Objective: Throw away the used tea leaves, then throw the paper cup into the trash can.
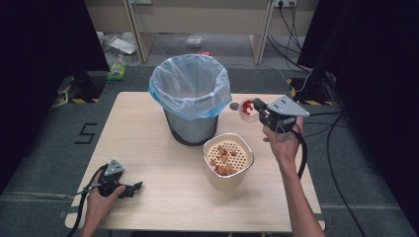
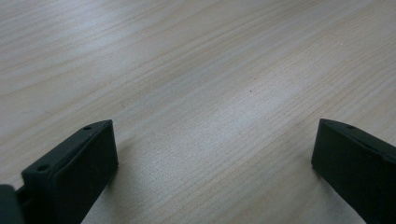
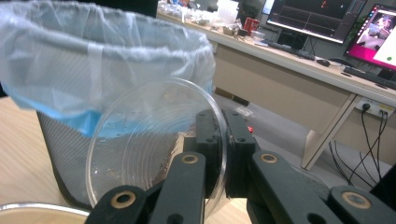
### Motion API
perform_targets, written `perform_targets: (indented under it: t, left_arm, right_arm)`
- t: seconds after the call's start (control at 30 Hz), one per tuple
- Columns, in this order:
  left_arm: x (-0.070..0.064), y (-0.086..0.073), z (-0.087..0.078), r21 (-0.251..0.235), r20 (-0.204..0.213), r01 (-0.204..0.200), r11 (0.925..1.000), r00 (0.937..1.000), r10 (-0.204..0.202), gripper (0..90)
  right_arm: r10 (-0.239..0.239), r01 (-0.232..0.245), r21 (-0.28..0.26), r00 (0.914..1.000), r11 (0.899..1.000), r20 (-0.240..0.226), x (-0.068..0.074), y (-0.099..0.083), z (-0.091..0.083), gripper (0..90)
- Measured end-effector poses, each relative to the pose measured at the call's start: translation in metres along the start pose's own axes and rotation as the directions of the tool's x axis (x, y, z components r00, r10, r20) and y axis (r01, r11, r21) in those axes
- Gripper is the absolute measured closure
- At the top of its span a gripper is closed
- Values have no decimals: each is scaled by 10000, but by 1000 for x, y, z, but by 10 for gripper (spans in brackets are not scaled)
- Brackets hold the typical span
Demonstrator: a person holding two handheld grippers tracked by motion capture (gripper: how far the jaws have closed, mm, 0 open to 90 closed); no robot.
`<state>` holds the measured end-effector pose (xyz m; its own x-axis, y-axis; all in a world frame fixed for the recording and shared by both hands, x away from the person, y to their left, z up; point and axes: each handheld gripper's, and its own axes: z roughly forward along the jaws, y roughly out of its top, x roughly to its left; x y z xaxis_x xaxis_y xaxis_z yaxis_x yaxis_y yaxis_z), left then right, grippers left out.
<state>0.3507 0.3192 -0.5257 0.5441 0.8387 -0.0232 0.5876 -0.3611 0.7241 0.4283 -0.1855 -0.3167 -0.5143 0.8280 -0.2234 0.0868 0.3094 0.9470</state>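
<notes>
**Right tongs hold a clear dish beside the bin**

My right gripper [image 1: 258,109] is raised off the table [image 1: 148,148], just right of the bin [image 1: 190,101]. Its jaws are clamped on the rim of a clear plastic dish [image 3: 154,144], one jaw on each face of the wall. In the right gripper view the dish stands on edge, its open face turned toward the bin, with brownish smears on the inside near the jaws. From the high view I see the dish [image 1: 247,109] as a small round shape with something red in or behind it; I cannot tell which. My right hand [image 1: 284,143] grips the tool from below, and the cable loops down along the wrist.

The bin is a dark mesh can lined with a pale blue bag [image 3: 93,60] folded over its rim. It stands at the far middle of the table. Just in front of it, nearer me, sits a white tub [image 1: 228,160] with a perforated insert carrying a few orange-brown bits [image 1: 225,160]. A small dark disc [image 1: 234,106] lies on the table between the bin and the dish.

My left gripper [image 1: 134,188] rests low at the near left corner of the table, well apart from everything else, held in my left hand [image 1: 101,195]. In the left gripper view its jaws stand wide apart with bare wood between them.
</notes>
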Motion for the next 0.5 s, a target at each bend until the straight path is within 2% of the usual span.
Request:
perform_targets:
  t: [0.5]
  left_arm:
    - [0, 0, 0, -9, -2, 11, 10000, 10000, -11, 0]
  right_arm:
    - [296, -294, -189, 9995, 9994, 94, -20, 35, 2, 869]
